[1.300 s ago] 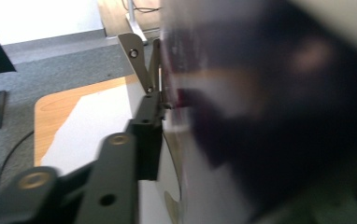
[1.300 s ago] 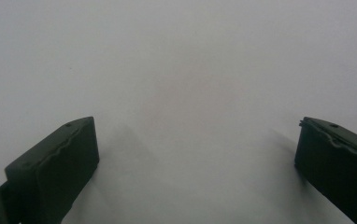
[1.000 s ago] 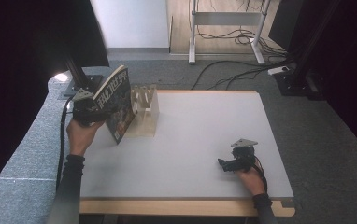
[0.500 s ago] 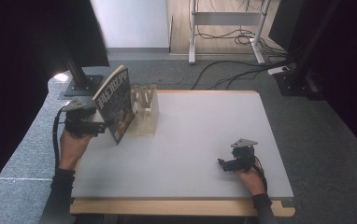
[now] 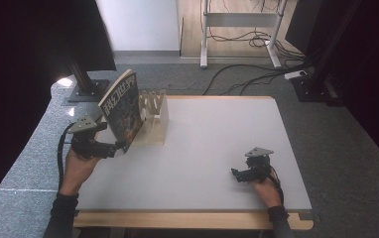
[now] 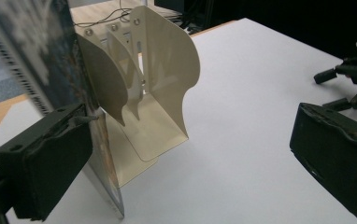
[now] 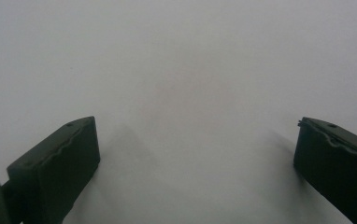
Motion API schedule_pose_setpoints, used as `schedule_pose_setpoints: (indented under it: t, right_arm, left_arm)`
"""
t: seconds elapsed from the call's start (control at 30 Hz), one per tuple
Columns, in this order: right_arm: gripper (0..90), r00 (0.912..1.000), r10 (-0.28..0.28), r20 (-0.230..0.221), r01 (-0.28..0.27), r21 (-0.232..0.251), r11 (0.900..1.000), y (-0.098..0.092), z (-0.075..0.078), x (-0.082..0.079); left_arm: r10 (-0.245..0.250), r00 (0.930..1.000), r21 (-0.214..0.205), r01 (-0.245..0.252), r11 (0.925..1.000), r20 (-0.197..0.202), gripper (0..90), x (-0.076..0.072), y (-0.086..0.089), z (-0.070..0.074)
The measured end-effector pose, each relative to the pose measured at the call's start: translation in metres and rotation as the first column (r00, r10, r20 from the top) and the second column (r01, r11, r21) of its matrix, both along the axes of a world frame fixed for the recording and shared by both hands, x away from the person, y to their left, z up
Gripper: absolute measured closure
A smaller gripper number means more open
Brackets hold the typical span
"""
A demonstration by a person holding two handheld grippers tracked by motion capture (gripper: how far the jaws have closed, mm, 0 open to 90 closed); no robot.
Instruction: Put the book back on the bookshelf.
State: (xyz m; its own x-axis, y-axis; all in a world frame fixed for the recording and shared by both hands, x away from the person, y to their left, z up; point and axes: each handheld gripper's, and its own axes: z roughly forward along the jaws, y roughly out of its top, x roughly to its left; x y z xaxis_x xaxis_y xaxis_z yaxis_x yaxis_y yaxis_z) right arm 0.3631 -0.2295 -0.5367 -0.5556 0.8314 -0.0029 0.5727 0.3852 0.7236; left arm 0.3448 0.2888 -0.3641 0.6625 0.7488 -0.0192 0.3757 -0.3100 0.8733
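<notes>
At the left edge of the white bench (image 5: 212, 148), the left hand-held gripper (image 5: 109, 148) sits in the person's left hand (image 5: 78, 166), its jaws spread wide with nothing between them. In the left gripper view one jaw lies against the cover of a book (image 6: 69, 93) without clamping it, while the other jaw stands well apart over bare bench top. The book stands on its lower edge, tilted, leaning against a cream metal bookend rack (image 5: 154, 119) near the bench's far left corner; the rack's curved dividers rise just beside the book. Further right, near the front edge, the right hand-held gripper (image 5: 239, 174) rests low on the bench in the right hand (image 5: 264, 188), well apart from the rack. Its jaws are also wide open and empty, over plain white surface.
</notes>
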Motion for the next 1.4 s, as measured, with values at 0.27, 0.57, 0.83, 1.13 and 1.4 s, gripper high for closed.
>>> schedule_pose_setpoints:
  t: [0.27,0.57,0.83,1.13,1.4]
  right_arm:
    - [0.1,1.0,0.001,0.0,-0.001,0.0,1.0,0.0,0.0,0.0]
    - [0.5,1.0,0.002,0.001,-0.002,0.0,1.0,0.0,0.0,0.0]
    - [0.8,1.0,0.004,0.003,-0.004,0.0,1.0,0.0,0.0,0.0]
    - [1.6,1.0,0.007,0.005,-0.007,0.0,1.0,0.0,0.0,-0.001]
    - [1.7,0.9999,0.008,0.006,-0.008,0.0,1.0,0.0,0.0,-0.001]
  left_arm:
    - [-0.045,0.9989,0.028,0.046,0.9986,-0.011,0.0,0.001,-0.019,-0.021]
    - [-0.093,0.9944,0.036,0.095,0.9948,-0.049,0.0,0.006,-0.041,-0.05]
    - [-0.136,0.9876,0.028,0.139,0.9899,-0.078,0.0,0.008,-0.054,-0.075]
    - [-0.155,0.9818,0.028,0.159,0.9869,-0.11,0.0,0.007,-0.059,-0.105]
    - [-0.142,0.9781,0.055,0.152,0.9868,-0.152,0.0,0.006,-0.058,-0.134]
